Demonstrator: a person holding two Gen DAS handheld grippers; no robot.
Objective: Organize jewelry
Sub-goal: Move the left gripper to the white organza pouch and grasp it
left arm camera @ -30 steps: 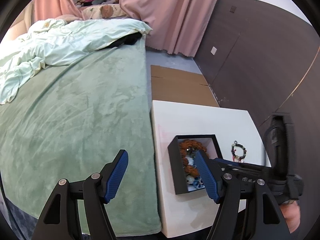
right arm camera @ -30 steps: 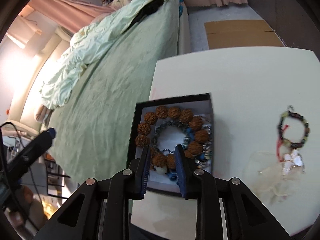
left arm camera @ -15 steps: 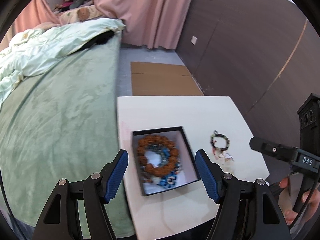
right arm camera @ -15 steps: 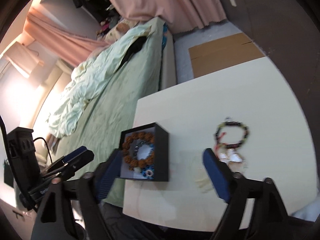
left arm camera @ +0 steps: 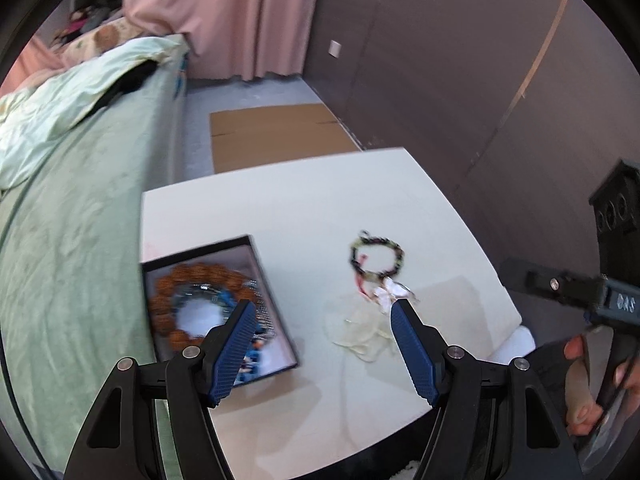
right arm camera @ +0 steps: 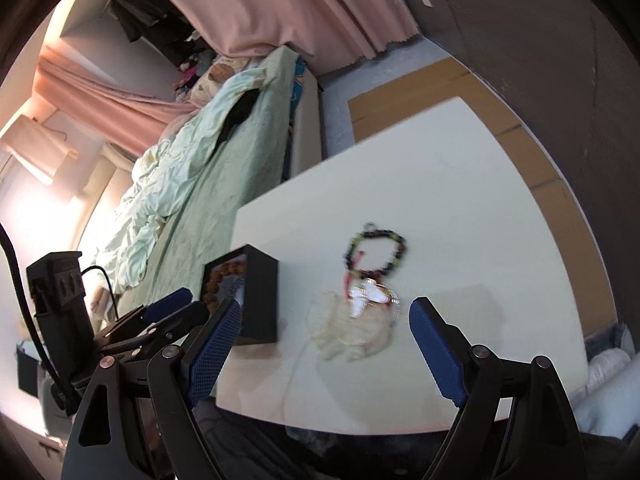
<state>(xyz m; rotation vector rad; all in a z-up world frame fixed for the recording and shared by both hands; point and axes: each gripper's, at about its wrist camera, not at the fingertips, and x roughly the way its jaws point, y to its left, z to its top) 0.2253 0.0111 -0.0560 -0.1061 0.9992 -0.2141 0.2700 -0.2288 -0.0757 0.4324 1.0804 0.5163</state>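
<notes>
Status: black box (left arm camera: 276, 322) sits at the table's (left arm camera: 304, 208) bed-side edge, lid off. Already in it: brown bead bracelet (left arm camera: 168, 300) ringed around some blue and silver pieces I can't make out through the blur. So part of the sort looks done.

Still out: dark bead bracelet (right arm camera: 376, 250) with a red cord, lying flat on the table right of the box, well apart from it. Touching its near side is a white butterfly-shaped piece (right arm camera: 366, 294), resting on a clear pouch (right arm camera: 348, 334) that lies nearer me than the bracelet, just right of the box.

My right gripper (right arm camera: 324, 344): jaws have just been opening and now stand wide, nothing between them. It hangs above the table on my side of the pouch, box off to its left. No contact with anything.

My left gripper (left arm camera: 322, 346): spread, empty, hovering between box and pouch on my side; one finger overlaps the box's near corner in view, no visible touch.

Read: two loose items plus the pouch left to go. Next pick is probably the butterfly or the dark bracelet, right side. Cord may snag the butterfly on lift. No lid in view.
</notes>
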